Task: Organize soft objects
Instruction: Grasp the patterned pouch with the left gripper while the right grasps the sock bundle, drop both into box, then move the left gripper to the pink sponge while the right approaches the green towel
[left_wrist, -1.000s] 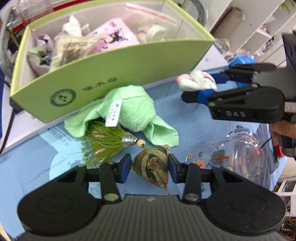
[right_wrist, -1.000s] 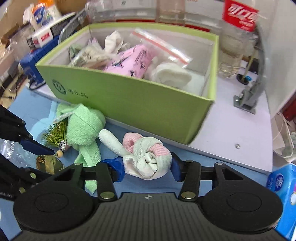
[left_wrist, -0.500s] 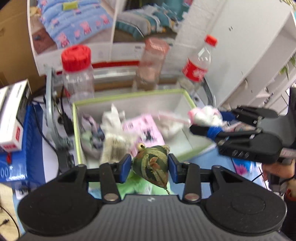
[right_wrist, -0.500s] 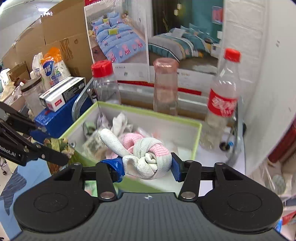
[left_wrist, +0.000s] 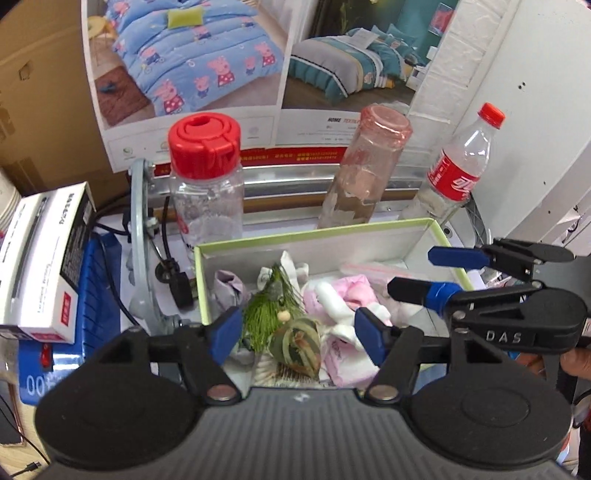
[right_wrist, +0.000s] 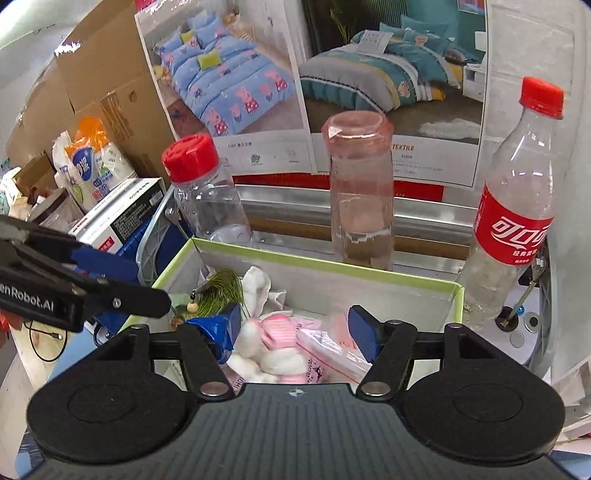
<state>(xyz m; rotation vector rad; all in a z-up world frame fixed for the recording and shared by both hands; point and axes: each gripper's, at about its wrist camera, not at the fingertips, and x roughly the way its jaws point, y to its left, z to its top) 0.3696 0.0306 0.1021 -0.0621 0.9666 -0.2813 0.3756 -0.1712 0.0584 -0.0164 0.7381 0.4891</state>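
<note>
Both grippers sit over the green box, jaws spread wide, nothing gripped: left gripper, right gripper. The patterned pouch with its green tassel lies inside the box between the left fingers, clear of both pads, and the pink-and-white sock bundle lies in the box below the right gripper, next to the pink bag. Behind the box stand a red-capped jar, a pink bottle and a cola bottle.

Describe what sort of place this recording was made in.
Probably a cluttered workroom or storage corner rather than a lived-in home: bedding adverts are taped over a cardboard box, empty bottles line a metal rail, and boxed goods are stacked beside the green box.
</note>
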